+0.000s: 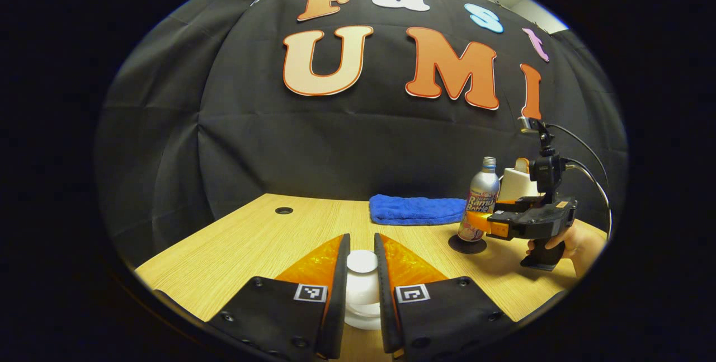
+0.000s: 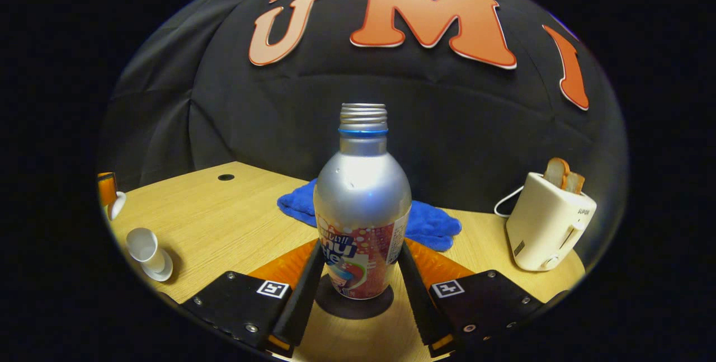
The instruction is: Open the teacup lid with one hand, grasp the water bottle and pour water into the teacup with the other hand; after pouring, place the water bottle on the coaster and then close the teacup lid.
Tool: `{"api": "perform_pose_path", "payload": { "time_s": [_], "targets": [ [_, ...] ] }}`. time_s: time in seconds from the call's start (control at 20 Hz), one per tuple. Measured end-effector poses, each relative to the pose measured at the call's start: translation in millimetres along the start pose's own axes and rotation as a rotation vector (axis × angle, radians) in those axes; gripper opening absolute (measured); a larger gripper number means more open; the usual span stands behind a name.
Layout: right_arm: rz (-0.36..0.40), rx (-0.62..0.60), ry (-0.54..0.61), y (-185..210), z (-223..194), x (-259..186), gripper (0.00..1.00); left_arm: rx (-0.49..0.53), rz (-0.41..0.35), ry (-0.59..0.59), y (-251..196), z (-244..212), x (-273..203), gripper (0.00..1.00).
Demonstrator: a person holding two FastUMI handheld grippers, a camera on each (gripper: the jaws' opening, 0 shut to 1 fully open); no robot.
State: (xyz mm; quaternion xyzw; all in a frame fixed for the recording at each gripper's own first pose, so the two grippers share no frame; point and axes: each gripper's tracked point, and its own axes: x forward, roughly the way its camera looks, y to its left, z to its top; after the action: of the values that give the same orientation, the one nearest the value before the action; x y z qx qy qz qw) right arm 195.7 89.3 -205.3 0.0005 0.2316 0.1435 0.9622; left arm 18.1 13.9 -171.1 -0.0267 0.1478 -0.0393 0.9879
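White lid (image 1: 362, 262) between fingers (image 1: 337, 289), teacup (image 1: 362, 303) half-hidden.

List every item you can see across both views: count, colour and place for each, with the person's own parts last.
water bottle: 1, silver, uncapped, upright on coaster
coaster: 1, dark, under bottle
teacup: 1, white, open, on saucer, table's left
saucer: 1, white, under teacup
teacup lid: 1, white, between left fingers
towel: 1, blue, table's rear
toaster: 1, cream, holding toast, right
table: 1, light wood
left hand-held gripper: 1, shut on lid
right hand-held gripper: 1, shut on bottle
hand: 1, holding right gripper
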Motion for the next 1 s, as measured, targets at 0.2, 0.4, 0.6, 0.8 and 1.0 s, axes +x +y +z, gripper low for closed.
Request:
{"api": "perform_pose_path", "payload": {
  "time_s": [0.2,0.4,0.6,0.8,1.0],
  "targets": [
    [0.000,0.008,0.013,2.5,-10.0,6.1,0.78,-0.001,0.000,0.008,-1.6,-2.8,2.1,0.30],
    [-0.004,-0.026,0.004,4.3,-8.0,4.8,0.78,-0.004,-0.008,0.019,-5.3,-5.4,4.2,0.27],
    [-0.016,-0.064,0.030,1.9,-18.0,5.5,0.82,-0.010,-0.022,0.037,-10.8,-12.6,10.5,0.31],
    [-0.024,-0.067,0.045,0.6,-25.4,-1.8,0.92,-0.009,-0.023,0.068,-15.7,-27.5,18.7,0.31],
    [-0.034,-0.092,0.033,-3.9,-21.7,-7.2,0.95,0.003,-0.020,0.083,-21.3,-37.4,19.8,0.31]
  ]
}}
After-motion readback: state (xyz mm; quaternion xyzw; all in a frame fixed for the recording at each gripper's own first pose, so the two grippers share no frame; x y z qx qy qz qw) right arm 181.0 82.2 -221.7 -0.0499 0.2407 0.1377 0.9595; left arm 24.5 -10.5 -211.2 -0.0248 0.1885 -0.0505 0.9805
